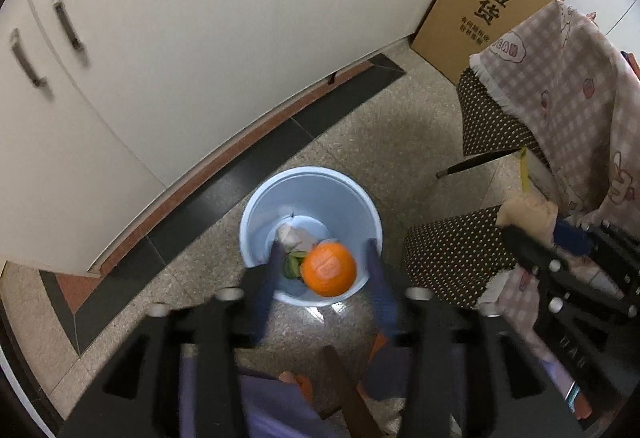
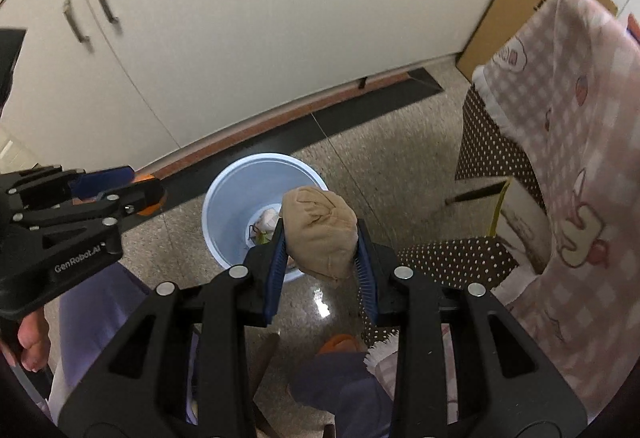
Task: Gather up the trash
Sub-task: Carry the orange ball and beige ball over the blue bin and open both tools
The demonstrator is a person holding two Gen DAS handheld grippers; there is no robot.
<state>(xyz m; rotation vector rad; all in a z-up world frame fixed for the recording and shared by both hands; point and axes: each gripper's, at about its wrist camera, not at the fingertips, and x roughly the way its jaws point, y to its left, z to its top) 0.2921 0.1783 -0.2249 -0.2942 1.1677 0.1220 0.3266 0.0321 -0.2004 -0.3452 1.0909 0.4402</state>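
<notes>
Our left fingers (image 1: 324,274) stand apart above the bin (image 1: 256,205), the orange (image 1: 329,269) loose between them, apparently dropping in. Our right fingers (image 2: 320,258) clamp a tan wad (image 2: 320,232), waiting at the bin's 3 o'clock. Only the left view shows the scraps (image 1: 294,238) under the orange.

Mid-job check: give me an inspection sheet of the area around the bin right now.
Surface: speckled floor, bare around bin.
Job's things: blue bin holds crumpled paper and green scraps; orange ball over its opening; beige wad.
Clutter: cardboard box.
Grippers: left gripper open around the ball; right gripper shut on the wad above the bin.
Cables: nothing seen.
Surroundings: white cabinets, checked cloth over dotted chair.
</notes>
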